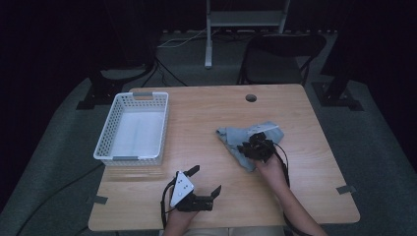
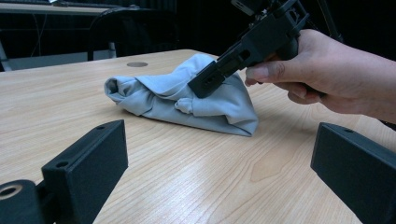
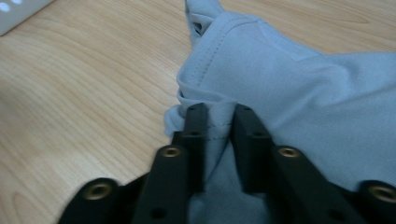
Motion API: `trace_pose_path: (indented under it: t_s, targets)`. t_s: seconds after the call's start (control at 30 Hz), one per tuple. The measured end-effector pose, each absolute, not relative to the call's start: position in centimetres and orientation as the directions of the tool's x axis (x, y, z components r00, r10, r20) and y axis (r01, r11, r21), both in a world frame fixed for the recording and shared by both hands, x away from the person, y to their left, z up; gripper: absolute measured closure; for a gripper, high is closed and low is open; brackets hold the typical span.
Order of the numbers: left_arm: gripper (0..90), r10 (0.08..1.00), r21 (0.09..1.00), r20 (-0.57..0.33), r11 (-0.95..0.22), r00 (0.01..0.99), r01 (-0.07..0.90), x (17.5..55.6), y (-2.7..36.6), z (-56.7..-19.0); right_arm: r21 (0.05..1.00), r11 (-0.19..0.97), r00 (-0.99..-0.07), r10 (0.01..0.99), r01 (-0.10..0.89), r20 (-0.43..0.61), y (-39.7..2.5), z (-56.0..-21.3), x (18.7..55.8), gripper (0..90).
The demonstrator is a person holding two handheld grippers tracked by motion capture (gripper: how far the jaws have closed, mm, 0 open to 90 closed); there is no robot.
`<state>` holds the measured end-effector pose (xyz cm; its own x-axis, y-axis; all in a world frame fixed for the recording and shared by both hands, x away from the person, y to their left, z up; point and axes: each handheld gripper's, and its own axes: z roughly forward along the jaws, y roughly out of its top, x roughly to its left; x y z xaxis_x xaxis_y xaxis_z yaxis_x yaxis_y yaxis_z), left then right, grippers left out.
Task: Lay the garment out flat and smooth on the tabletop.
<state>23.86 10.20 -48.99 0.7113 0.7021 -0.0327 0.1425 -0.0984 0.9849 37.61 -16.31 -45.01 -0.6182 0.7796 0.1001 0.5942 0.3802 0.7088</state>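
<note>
The pale blue cloth (image 1: 248, 139) lay bunched on the right half of the wooden table (image 1: 206, 123), well apart from the white basket (image 1: 133, 127) at the left. The right gripper (image 3: 218, 122) had its jaws drawn in on a stitched fold of that cloth, the fabric pinched between them, so I judged the work to be at the grasping step, with the bundle not yet raised off the wood. The left gripper (image 1: 206, 180) hovered near the person's edge of the table with its jaws spread wide and nothing between them, pointed toward the cloth. To my eye, the next move called for a clean lift without the fold slipping out, perhaps with the free gripper taking a second corner, before carrying it over to the basket.
</note>
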Motion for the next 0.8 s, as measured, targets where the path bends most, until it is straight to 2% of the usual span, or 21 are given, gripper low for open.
trace_pose_path:
  t_s: [0.33, 0.8]
  targets:
    - [4.9, 0.701, 0.985, -0.043, -0.090, 0.712, 0.148, 23.9, 10.3, -49.0, 0.749, 0.331, -0.621, 0.773, 0.573, 0.133, -17.9, -42.6, 37.1, 79.9]
    - [4.9, 0.702, 0.984, -0.046, -0.089, 0.710, 0.152, 24.0, 10.3, -49.0, 0.810, 0.136, -0.499, 0.841, 0.571, 0.210, -24.1, -40.5, 35.8, 83.6]
